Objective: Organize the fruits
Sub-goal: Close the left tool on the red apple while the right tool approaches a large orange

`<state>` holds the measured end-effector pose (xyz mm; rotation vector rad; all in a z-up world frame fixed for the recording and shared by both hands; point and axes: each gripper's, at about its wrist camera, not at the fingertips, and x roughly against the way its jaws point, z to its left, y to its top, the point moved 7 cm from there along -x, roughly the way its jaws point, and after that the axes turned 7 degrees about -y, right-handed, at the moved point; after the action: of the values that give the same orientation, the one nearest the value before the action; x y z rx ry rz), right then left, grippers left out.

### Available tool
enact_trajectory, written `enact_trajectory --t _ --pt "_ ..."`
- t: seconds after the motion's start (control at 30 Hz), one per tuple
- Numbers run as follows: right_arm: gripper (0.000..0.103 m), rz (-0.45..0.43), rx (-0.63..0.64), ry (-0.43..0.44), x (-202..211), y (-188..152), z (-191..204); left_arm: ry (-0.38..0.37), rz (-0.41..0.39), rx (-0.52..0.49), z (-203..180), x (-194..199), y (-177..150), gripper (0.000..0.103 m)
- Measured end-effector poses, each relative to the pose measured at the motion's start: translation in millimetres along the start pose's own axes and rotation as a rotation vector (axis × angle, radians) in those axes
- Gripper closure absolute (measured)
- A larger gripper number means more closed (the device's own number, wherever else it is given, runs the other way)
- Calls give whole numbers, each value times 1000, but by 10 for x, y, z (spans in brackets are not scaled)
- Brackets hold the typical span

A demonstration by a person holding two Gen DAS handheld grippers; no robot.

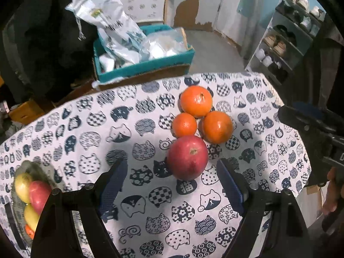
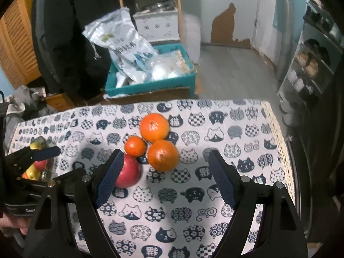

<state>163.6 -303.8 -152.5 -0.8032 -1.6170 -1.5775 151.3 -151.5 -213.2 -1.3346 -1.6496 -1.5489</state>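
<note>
A red apple [image 1: 187, 157] lies on the cat-print tablecloth [image 1: 137, 193] with three oranges touching behind it: a large one [image 1: 196, 101], a small one [image 1: 184, 124] and a medium one [image 1: 216, 126]. My left gripper [image 1: 172, 172] is open above the cloth, and the apple sits just ahead between its fingers. My right gripper [image 2: 165, 167] is open over the cloth; the medium orange [image 2: 163, 155] lies between its fingers, and the apple [image 2: 128, 173] is partly hidden behind its left finger [image 2: 108, 177]. A glass bowl [image 1: 32, 172] at the left holds yellow and red fruit.
A teal crate [image 1: 142, 64] with plastic bags stands past the table's far edge. A shoe rack [image 1: 286, 40] stands at the right. The bowl also shows in the right wrist view [image 2: 46, 173], behind the left gripper's finger [image 2: 46, 152].
</note>
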Motion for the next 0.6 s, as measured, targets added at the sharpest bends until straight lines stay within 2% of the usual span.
enact_trajectory --t 0.43,0.6 --pt "23 134 -21 11 -619 -249 -125 -16 106 14 -52 -635 -64 17" --pt "23 188 -88 35 -800 -341 -219 -19 147 -1 -97 -846 -106 17"
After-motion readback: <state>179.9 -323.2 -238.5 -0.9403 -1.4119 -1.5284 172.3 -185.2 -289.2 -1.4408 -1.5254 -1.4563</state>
